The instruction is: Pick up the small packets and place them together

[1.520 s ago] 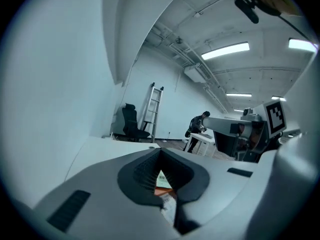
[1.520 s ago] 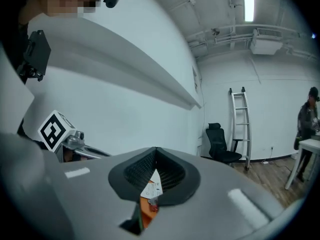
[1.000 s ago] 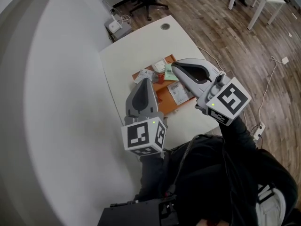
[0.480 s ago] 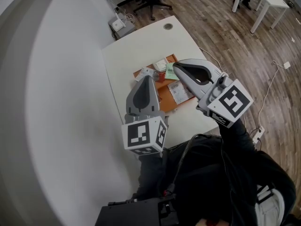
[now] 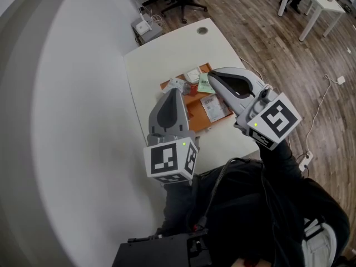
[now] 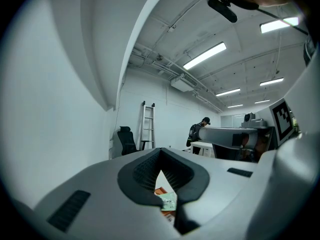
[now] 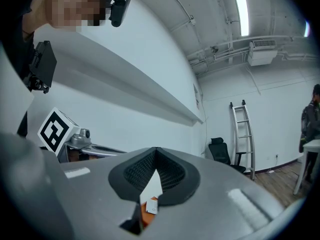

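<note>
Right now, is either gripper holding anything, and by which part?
Nothing is held. The left gripper and the right gripper are both shut and empty, up in the air; the packets lie below on the table.

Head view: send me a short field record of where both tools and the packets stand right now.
left tool: shut, empty, raised over the table
right tool: shut, empty, raised over the packets
packets: green packet, printed white packet, small white packet, scattered on the orange mat
task state: nothing picked up yet
</note>
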`<state>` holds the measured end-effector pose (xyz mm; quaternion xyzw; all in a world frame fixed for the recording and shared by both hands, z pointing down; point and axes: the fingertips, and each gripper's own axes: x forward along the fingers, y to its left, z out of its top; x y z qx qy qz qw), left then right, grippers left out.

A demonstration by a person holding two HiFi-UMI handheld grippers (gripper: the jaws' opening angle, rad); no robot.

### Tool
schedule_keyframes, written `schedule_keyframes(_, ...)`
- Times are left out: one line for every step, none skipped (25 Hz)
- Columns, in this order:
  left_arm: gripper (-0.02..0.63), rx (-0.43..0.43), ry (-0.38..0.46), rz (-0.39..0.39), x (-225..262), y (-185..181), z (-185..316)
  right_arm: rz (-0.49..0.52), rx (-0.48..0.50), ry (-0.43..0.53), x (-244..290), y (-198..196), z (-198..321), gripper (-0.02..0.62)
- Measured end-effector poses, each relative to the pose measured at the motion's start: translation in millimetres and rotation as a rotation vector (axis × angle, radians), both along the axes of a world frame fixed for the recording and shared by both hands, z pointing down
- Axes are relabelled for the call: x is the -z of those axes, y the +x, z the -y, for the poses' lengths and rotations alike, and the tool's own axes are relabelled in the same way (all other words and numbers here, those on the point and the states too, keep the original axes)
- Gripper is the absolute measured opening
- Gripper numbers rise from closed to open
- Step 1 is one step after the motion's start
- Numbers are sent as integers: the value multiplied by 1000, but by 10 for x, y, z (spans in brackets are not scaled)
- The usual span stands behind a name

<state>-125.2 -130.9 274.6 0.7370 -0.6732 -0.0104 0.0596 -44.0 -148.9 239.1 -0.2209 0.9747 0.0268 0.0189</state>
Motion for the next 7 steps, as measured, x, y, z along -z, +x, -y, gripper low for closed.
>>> schedule_keyframes(-5, 1, 1, 2, 10, 0, -5, -1, -1, -2, -1, 2, -3, 0)
schedule_keyframes(-5, 2, 1, 4, 24, 2, -9, -4, -1, -4, -1, 5, -6, 0)
schedule_keyframes(-5, 3, 1, 5, 40, 3, -11, -7, -1, -5, 0, 7, -8, 0)
schedule_keyframes(-5, 3, 1, 6, 55, 4, -12, -8, 1, -3, 5, 6, -11, 0)
schedule_keyframes(-5, 3, 1, 7, 64, 4, -13, -9, 3, -1, 10, 4, -14, 0)
schedule_keyframes(-5, 2, 1, 8, 66, 3, -13, -10, 6, 0, 13, 1, -18, 0)
schedule_keyframes(-5, 1, 1, 8, 67, 2, -13, -11, 10, 1, 15, -3, -22, 0)
